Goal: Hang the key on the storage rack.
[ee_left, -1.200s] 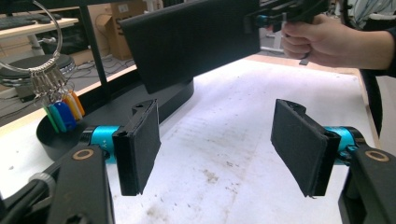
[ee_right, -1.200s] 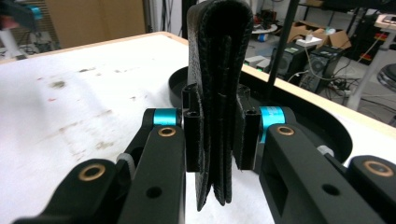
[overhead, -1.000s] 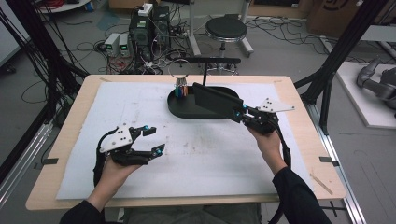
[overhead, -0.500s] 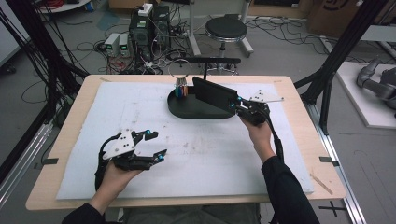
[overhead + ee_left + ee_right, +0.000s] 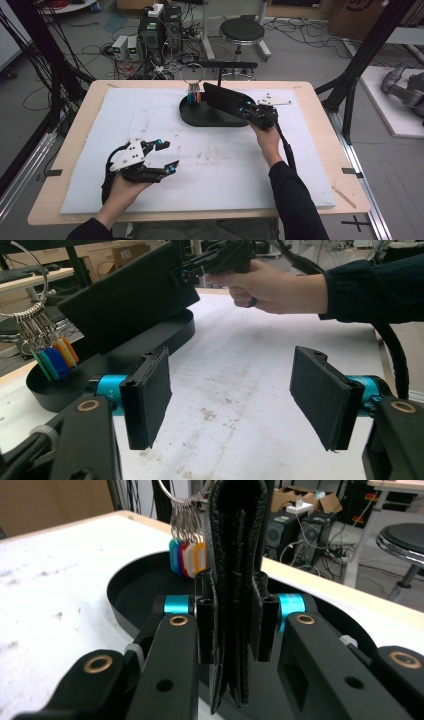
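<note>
A black leather wallet [image 5: 223, 100] hangs on edge over the black oval tray [image 5: 200, 118] at the far middle of the table. My right gripper [image 5: 248, 110] is shut on it from the right. In the right gripper view the pads clamp the wallet [image 5: 235, 580] from both sides above the tray [image 5: 130, 595]. A key ring with coloured tags [image 5: 194, 95] stands at the tray's far left end, just beyond the wallet. My left gripper [image 5: 167, 156] rests open at the near left; in its own view the jaws [image 5: 232, 397] hold nothing.
A white mat [image 5: 150, 115] covers most of the wooden table [image 5: 320, 125]. The right gripper's cable [image 5: 287, 145] trails along the forearm. Behind the table stand a stool [image 5: 242, 31] and computer boxes [image 5: 150, 30] amid floor cables.
My right hand has carried the wallet left and farther from me, so it now hangs over the tray near the keys. The left gripper has stayed put.
</note>
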### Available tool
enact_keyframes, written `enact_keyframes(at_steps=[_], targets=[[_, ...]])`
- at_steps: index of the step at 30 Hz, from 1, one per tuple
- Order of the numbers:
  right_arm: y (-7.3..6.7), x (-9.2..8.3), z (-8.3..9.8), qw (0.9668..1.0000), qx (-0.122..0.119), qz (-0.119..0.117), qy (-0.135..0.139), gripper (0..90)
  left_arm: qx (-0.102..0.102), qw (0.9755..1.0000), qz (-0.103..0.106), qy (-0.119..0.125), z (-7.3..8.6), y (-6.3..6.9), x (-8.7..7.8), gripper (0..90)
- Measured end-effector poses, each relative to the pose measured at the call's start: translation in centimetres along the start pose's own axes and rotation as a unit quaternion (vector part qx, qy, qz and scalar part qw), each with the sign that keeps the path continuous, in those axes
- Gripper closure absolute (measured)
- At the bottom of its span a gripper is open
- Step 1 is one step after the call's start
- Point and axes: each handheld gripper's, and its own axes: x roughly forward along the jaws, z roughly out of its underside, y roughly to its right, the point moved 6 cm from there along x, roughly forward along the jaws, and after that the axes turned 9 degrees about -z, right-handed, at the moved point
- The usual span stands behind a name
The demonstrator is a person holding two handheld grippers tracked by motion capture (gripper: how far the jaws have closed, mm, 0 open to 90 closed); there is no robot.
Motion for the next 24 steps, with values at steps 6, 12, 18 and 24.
enact_keyframes(at_steps=[6,12,18,24], targets=[[0.0,1.2,0.3,1.0000,0.002,0.005,-0.002,78.0,0.000,1.0000,-0.001,0.003,0.0,0.0,-0.3,32.6],[0.7,1.7,0.8,0.9999,0.010,0.009,0.000,78.0,0.000,1.0000,-0.001,0.002,0.0,-0.1,-0.4,32.6],[1.2,1.8,0.6,0.9999,0.013,0.005,-0.007,77.8,0.002,1.0000,0.004,-0.002,0.1,0.1,-0.2,32.6],[1.3,2.2,0.4,0.9994,0.025,-0.006,-0.024,77.5,0.004,1.0000,0.008,-0.002,0.1,0.2,-0.1,32.6]])
